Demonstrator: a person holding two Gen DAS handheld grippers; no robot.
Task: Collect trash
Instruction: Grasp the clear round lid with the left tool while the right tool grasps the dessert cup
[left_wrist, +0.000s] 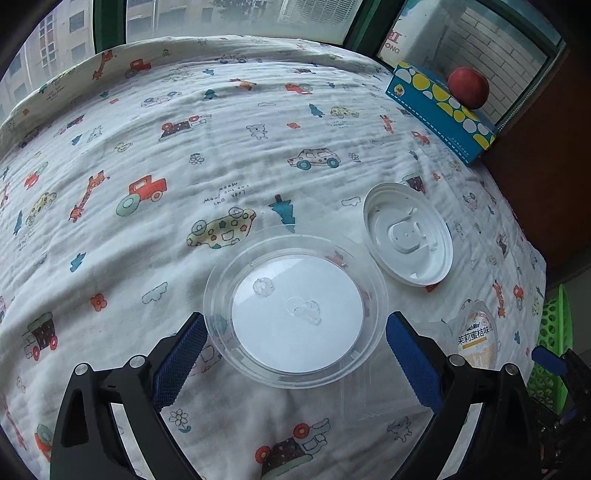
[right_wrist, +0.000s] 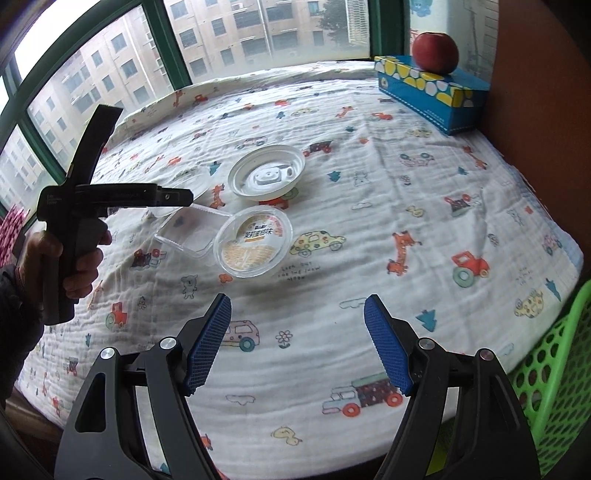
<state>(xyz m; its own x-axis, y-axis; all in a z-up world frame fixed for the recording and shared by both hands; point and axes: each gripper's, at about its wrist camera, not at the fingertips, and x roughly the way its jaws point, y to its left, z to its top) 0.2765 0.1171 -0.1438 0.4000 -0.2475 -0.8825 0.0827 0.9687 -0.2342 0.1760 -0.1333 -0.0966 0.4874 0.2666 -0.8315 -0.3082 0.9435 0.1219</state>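
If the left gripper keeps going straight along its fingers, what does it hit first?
Most likely the clear round lid, which sits between the open left gripper fingers, lying on the printed cloth. How far above it the pads are is unclear, so contact could come at the rim or the cloth.

This is looking like a room in a home, several floors up in a city. A child's muslin blanket (right_wrist: 369, 206) printed with cars, giraffes and bears is covering a raised surface that is sitting right against a green-framed window (right_wrist: 173, 55). Apartment blocks (right_wrist: 236, 33) are showing through the glass. At the far right corner a patterned tissue box (right_wrist: 439, 99) is carrying a red apple (right_wrist: 435, 51), and a green plastic basket (right_wrist: 554, 384) is standing off the right edge.
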